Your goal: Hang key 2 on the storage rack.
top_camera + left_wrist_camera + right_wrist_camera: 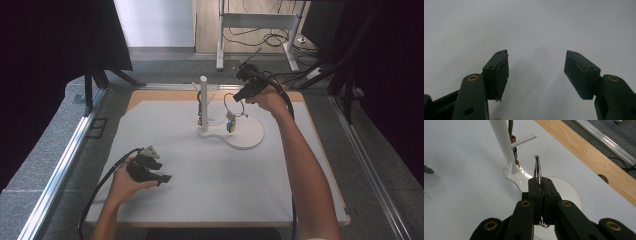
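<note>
A white mat [210,190] covers most of the wooden table [320,150], whose bare edge runs just behind and to the outer side of the right gripper [246,93]. In the right gripper view that same wood [594,152] appears as a strip above and to the right of the jaws.

On the mat, just below and in front of the right gripper, lies a white stand base [245,135] with a round lobe. The high view shows its whole outline; the right gripper view shows the round lobe [571,192] directly beneath the jaws. From the base's narrow end rises a white post [203,102], beside the right gripper on the side toward the left one. The right gripper view brings out the post's [501,142] side pegs, one peg [524,140] jutting toward the jaws, and a small chain with a brown piece [514,151] hanging against the post, details that are a blur from above.

The left gripper [150,170] rests low over the mat, well apart from the stand. In its own view [536,72] the jaws are spread wide with bare mat between them.

The right gripper [541,182] has its jaws pressed together, pinching a thin metal ring [537,167] that stands on edge out of the fingertips, close by the post. From above, the ring [227,100] hangs below the gripper as a fine loop, with small coloured charms [230,123] dangling from it just over the base.
</note>
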Demonstrator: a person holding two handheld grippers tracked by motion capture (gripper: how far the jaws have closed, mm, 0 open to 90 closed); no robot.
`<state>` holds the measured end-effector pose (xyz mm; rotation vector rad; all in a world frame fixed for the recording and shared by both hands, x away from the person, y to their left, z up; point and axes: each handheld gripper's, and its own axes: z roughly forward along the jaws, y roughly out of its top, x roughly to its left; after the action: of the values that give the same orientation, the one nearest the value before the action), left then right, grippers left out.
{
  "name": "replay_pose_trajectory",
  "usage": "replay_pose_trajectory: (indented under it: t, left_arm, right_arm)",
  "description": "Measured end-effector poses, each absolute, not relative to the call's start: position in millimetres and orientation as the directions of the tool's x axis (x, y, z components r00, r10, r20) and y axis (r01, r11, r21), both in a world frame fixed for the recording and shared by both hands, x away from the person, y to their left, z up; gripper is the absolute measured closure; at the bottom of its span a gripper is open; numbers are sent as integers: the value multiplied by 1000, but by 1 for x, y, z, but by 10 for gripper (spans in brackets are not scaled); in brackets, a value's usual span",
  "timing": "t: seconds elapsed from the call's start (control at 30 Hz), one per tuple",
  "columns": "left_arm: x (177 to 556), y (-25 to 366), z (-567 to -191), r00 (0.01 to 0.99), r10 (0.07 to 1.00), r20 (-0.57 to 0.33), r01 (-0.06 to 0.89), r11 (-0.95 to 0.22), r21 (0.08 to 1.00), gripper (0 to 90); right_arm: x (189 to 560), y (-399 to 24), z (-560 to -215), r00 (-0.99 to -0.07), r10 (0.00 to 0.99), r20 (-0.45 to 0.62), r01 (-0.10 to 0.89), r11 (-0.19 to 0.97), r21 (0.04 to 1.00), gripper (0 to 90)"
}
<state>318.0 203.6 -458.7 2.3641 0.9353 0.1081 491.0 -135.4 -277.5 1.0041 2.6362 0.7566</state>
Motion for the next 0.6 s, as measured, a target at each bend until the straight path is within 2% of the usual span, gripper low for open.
replay_pose_trajectory:
  t: [0.6]
  left_arm:
    - [317,204,-457,757,637,-148,596,-579,556,367]
  right_arm:
    - [505,-118,-277,-731,682,-32,557,623,550,878]
